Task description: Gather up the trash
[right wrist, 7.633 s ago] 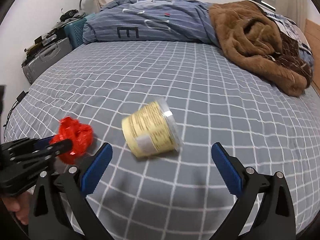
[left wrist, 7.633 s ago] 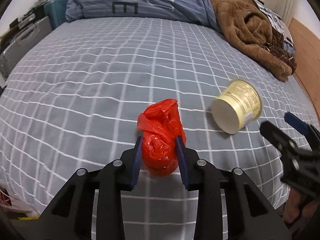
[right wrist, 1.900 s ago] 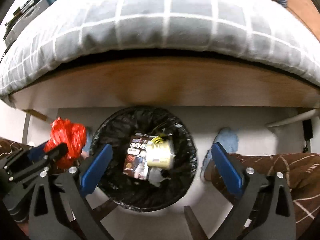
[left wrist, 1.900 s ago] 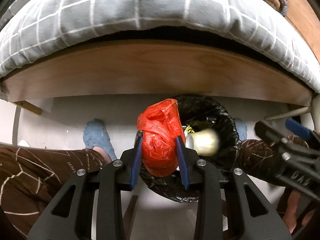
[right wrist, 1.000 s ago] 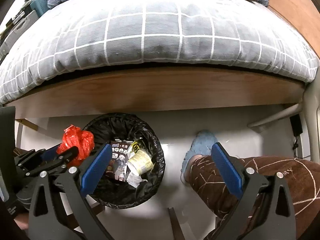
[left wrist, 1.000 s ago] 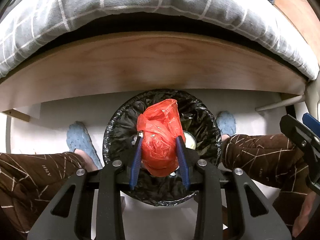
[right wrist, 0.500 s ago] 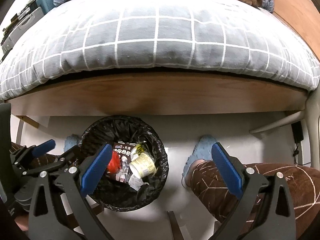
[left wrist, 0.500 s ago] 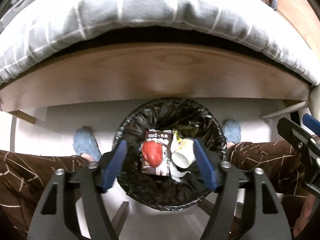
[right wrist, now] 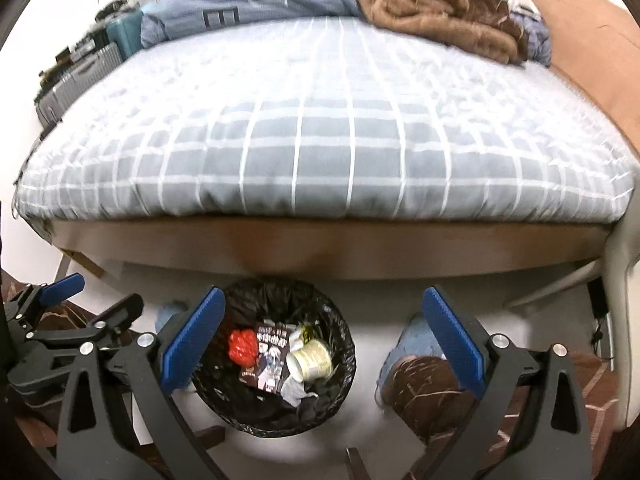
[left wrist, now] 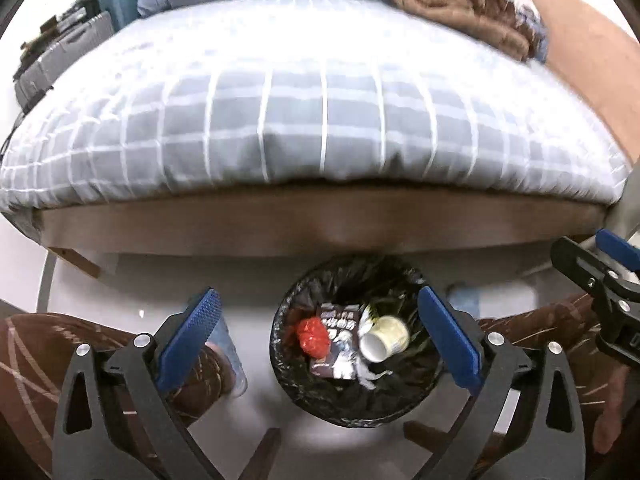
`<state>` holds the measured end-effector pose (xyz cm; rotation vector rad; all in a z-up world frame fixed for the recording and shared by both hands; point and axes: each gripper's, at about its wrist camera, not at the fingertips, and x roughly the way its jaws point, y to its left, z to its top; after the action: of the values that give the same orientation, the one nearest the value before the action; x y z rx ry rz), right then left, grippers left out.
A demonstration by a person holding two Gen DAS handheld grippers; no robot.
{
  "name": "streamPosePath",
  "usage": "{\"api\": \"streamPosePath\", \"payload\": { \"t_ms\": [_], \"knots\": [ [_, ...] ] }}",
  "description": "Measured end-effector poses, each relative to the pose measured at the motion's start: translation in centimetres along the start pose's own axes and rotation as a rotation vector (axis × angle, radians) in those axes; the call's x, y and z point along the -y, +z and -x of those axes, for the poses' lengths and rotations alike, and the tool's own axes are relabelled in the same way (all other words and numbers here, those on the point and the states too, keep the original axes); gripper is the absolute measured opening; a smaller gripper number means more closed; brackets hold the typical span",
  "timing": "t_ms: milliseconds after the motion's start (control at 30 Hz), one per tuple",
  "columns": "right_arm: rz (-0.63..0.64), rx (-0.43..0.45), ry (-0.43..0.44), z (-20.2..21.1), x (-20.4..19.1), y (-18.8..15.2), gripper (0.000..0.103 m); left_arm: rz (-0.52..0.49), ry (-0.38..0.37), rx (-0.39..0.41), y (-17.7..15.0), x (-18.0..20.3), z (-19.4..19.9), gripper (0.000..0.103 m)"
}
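A black-lined trash bin (left wrist: 408, 400) (right wrist: 344, 360) stands on the floor at the foot of the bed. Inside lie the red plastic bag (left wrist: 313, 336) (right wrist: 242, 345), a dark snack wrapper (left wrist: 338, 340) (right wrist: 269, 356) and the cream tub (left wrist: 385, 338) (right wrist: 311, 360) on its side. My left gripper (left wrist: 318, 338) hangs above the bin, its jaws opening wide, nothing between them. My right gripper (right wrist: 322, 336) is open and empty, above the bin's right side and the floor. The right gripper (left wrist: 592, 272) shows at the right edge of the left wrist view, the left gripper (right wrist: 76, 320) at the left of the right wrist view.
The bed with a grey checked cover (left wrist: 320, 120) (right wrist: 320, 140) and wooden frame (left wrist: 320, 220) rises behind the bin. A brown blanket (right wrist: 432, 4) lies at its far end. A person's legs in brown patterned trousers (left wrist: 52, 360) (right wrist: 432, 388) and blue socks flank the bin. Suitcases (right wrist: 76, 80) stand at left.
My left gripper opened and let the red bag drop into the bin. Both grippers then rose and tilted up, so more of the bed top shows.
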<state>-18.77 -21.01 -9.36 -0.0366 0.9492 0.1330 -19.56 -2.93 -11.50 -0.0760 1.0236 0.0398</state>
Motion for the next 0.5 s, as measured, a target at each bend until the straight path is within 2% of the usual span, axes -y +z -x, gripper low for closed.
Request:
{"api": "streamPosePath", "payload": {
  "t_ms": [100,233,500],
  "knots": [
    [-0.006,0.05,-0.007,3.0,0.3,0.8,0.095,-0.004,-0.013,0.064,0.9,0.0,3.5,0.097],
    [-0.008,0.097,-0.001,6.3,0.6,1.5,0.096,-0.004,-0.034,0.111,1.6,0.2,7.1,0.097],
    [0.01,0.154,-0.02,10.6,0.3,1.9,0.095,-0.015,-0.051,0.182,2.0,0.2,11.8,0.097]
  ]
}}
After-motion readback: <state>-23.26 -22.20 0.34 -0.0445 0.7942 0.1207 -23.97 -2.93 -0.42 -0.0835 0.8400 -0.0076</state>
